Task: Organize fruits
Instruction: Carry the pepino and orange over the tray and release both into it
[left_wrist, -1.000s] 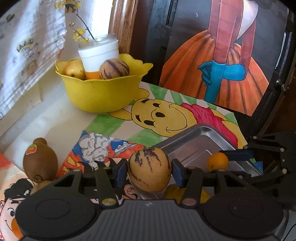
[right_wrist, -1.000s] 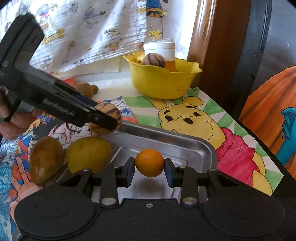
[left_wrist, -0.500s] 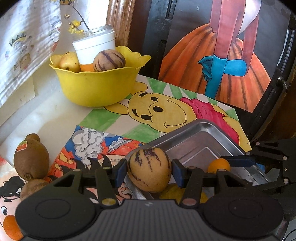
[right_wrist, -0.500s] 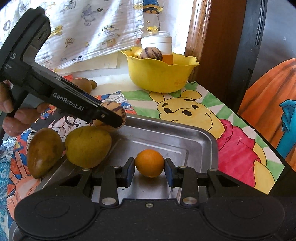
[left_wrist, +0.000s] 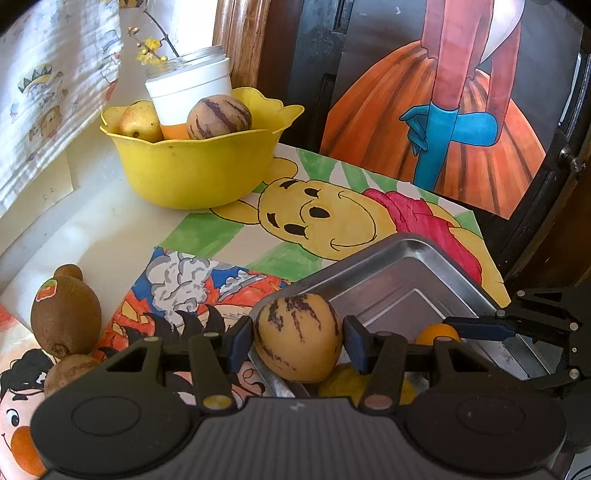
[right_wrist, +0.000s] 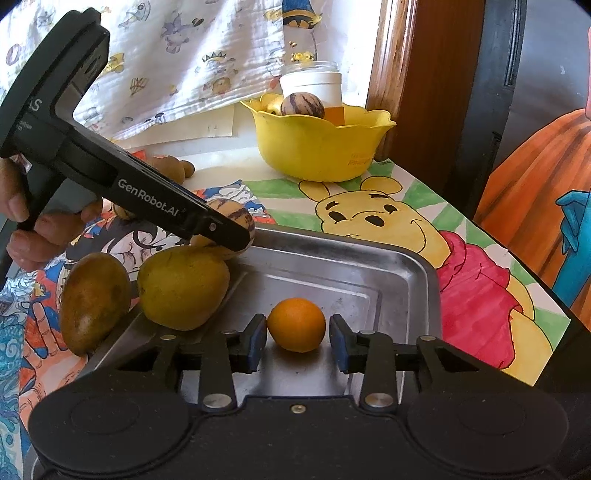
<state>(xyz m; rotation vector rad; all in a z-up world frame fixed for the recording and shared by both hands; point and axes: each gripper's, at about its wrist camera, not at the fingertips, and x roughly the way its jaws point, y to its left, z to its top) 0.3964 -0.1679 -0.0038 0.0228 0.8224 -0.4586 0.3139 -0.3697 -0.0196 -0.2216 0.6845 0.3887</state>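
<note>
My left gripper (left_wrist: 297, 338) is shut on a yellow purple-striped melon (left_wrist: 297, 338) and holds it over the near-left corner of the metal tray (left_wrist: 413, 273); it also shows in the right wrist view (right_wrist: 236, 225). My right gripper (right_wrist: 297, 338) stands around a small orange (right_wrist: 296, 325) in the tray (right_wrist: 332, 273), with a thin gap at each pad, so it is open. A yellow-green mango (right_wrist: 183, 286) leans on the tray's left rim. A brownish mango (right_wrist: 94, 301) lies beside it.
A yellow bowl (left_wrist: 192, 166) at the back holds a striped melon (left_wrist: 218, 117), a yellow fruit (left_wrist: 140, 120) and a white cup (left_wrist: 188, 90). Kiwis (left_wrist: 65, 317) stand at the left. A wooden frame and a painted panel (left_wrist: 443, 110) rise behind the table.
My left gripper has carried the striped melon a little forward over the tray's corner. My right gripper's pads have drawn slightly apart from the orange, which now rests in the tray.
</note>
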